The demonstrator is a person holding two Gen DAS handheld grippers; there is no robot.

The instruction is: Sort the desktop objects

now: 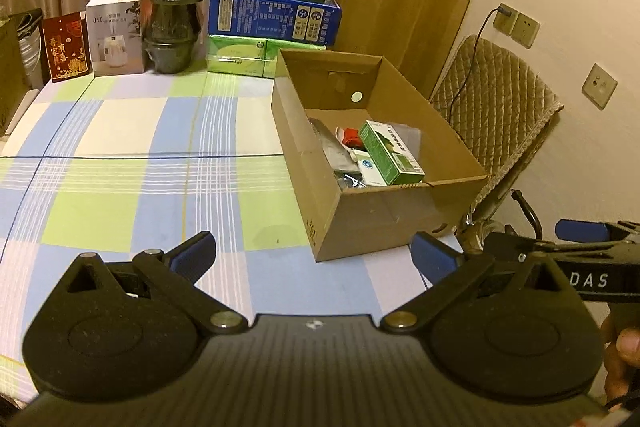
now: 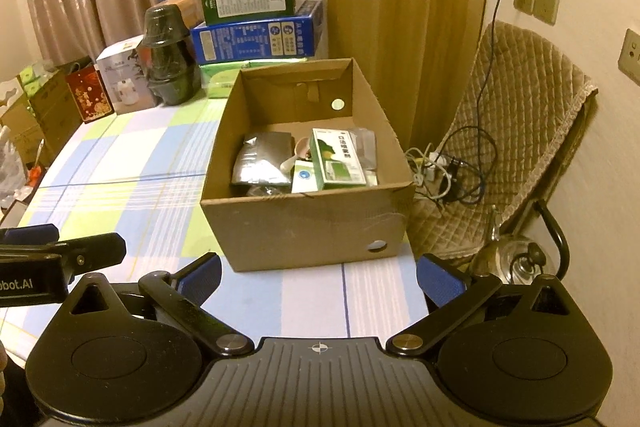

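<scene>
An open cardboard box stands on the checked tablecloth at the table's right edge. Inside lie a green medicine carton, a silver foil pouch, a small white box and a red item. My left gripper is open and empty, low over the cloth, left of the box's near corner. My right gripper is open and empty, just in front of the box's near wall. Each gripper shows at the other view's edge.
Along the table's back stand a red envelope, a white humidifier box, stacked dark pots and stacked green and blue boxes. A quilted chair with cables and a metal kettle sit right of the table.
</scene>
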